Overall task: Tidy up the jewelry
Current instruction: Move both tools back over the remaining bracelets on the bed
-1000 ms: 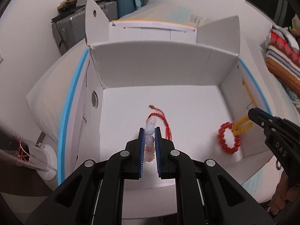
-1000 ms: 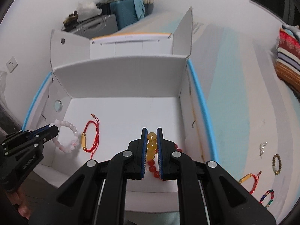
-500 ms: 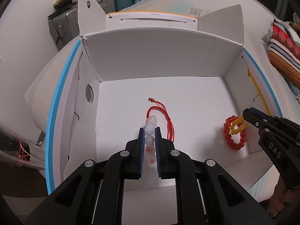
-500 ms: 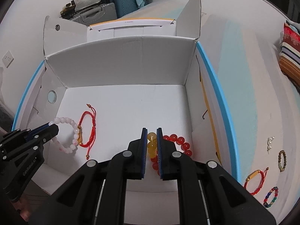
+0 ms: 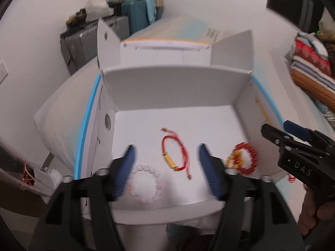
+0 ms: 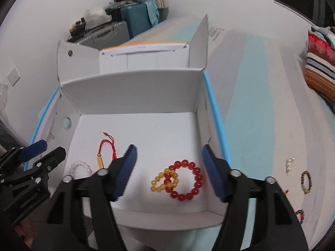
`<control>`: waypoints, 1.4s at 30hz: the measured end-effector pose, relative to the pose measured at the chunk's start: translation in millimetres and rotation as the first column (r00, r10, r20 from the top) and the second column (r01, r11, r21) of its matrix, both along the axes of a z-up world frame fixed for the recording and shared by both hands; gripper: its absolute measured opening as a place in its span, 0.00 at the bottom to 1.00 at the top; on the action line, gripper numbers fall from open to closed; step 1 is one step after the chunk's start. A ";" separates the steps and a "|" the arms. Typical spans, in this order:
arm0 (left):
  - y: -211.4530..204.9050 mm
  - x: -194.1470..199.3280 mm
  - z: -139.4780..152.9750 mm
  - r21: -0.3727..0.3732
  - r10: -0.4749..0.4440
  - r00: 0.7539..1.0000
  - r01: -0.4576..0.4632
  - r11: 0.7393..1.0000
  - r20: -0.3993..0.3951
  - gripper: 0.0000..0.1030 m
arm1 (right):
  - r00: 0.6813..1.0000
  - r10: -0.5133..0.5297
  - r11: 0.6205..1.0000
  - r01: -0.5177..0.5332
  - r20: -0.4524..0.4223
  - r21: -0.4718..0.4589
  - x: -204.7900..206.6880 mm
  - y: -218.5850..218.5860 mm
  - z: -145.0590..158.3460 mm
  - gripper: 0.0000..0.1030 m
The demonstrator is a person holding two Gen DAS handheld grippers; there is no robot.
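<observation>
Both the left gripper point(image 5: 165, 163) and right gripper point(image 6: 168, 163) stand wide open over the box point(image 6: 134, 87), empty, with four bracelets lying on its floor.

At the upper left of both views, a grey suitcase point(image 5: 92, 39) and a teal suitcase point(image 6: 138, 21) stand side by side against the white wall, with dark clutter piled on top. A wall socket point(image 6: 13, 76) sits at the left edge. Striped folded blankets point(image 6: 320, 67) are stacked at the right edge on the pale blue-and-white bed cover point(image 6: 257, 104).
</observation>
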State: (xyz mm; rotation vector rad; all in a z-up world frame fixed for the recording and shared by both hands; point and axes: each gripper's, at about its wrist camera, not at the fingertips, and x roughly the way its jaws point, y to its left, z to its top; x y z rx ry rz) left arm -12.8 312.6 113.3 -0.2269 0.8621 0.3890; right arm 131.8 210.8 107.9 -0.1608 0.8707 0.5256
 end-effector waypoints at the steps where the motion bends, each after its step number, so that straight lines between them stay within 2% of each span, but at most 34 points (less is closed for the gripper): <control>1: -4.3 -2.3 4.8 0.005 -0.006 1.000 0.006 1.000 0.015 0.75 | 1.000 -0.005 1.000 0.005 0.009 0.009 0.5 -6.3 4.8 0.74; 6: -28.9 -5.5 24.2 0.021 -0.035 0.997 0.033 0.999 0.074 0.88 | 0.996 -0.053 0.998 0.051 0.072 0.026 2.5 -46.3 28.3 0.86; 10: -54.3 -2.6 30.9 0.034 -0.079 0.992 0.076 0.997 0.095 0.93 | 0.991 -0.082 0.997 0.080 0.107 0.020 1.8 -77.9 38.9 0.93; 20: -134.8 26.6 25.3 0.041 -0.231 0.969 0.228 0.973 0.090 0.94 | 0.972 -0.191 0.981 0.194 0.137 -0.005 3.3 -175.4 38.2 0.93; 24: -173.2 40.0 15.7 0.045 -0.307 0.949 0.305 0.951 0.077 0.94 | 0.962 -0.244 0.969 0.246 0.125 -0.001 7.9 -212.7 31.1 0.93; 33: -250.7 71.4 -7.9 0.038 -0.416 0.909 0.415 0.909 0.032 0.94 | 0.930 -0.355 0.934 0.357 0.090 -0.004 21.9 -288.0 7.7 0.93; 38: -280.6 88.3 -25.8 0.023 -0.437 0.899 0.436 0.899 0.012 0.94 | 0.905 -0.418 0.907 0.420 0.073 -0.017 28.2 -323.0 -8.1 0.93; 42: -304.9 103.5 -52.7 0.009 -0.446 0.895 0.446 0.895 -0.016 0.94 | 0.889 -0.456 0.889 0.458 0.050 -0.035 37.3 -343.9 -24.5 0.93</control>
